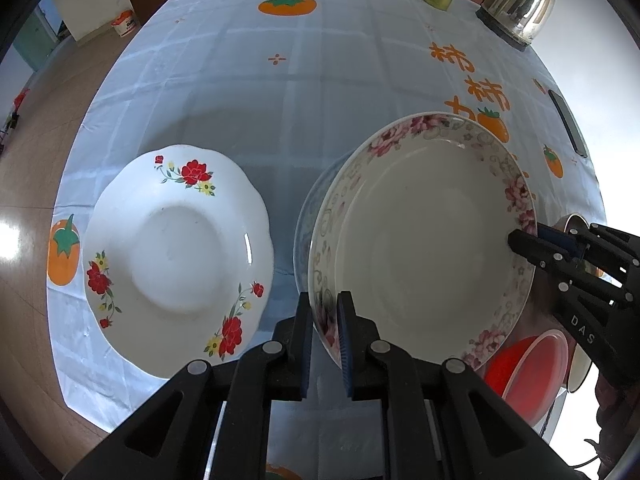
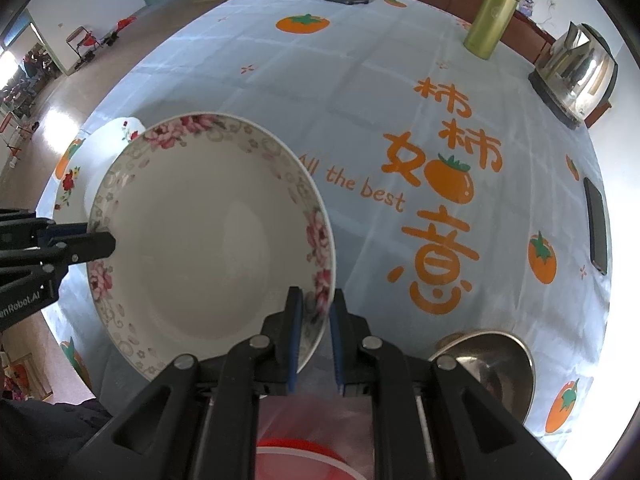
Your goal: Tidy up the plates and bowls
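Plates in mid-sort: your left claw (image 1: 325, 332), reaching forward low over the worktop (image 1: 280, 92), pinches the near rim of the pink-flowered bowl (image 1: 424, 240), tilted up off the cloth. Left of it lies the red-flowered plate (image 1: 176, 256), flat on the worktop. Your right claw (image 2: 316, 320) clamps the bowl's opposite rim, with a steel bowl (image 2: 496, 364) just to its right.

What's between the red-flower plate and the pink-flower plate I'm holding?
In the left wrist view, only bare tablecloth lies between the red-flower plate and the pink-flower plate. The left tool grips the pink-flower plate's near rim.
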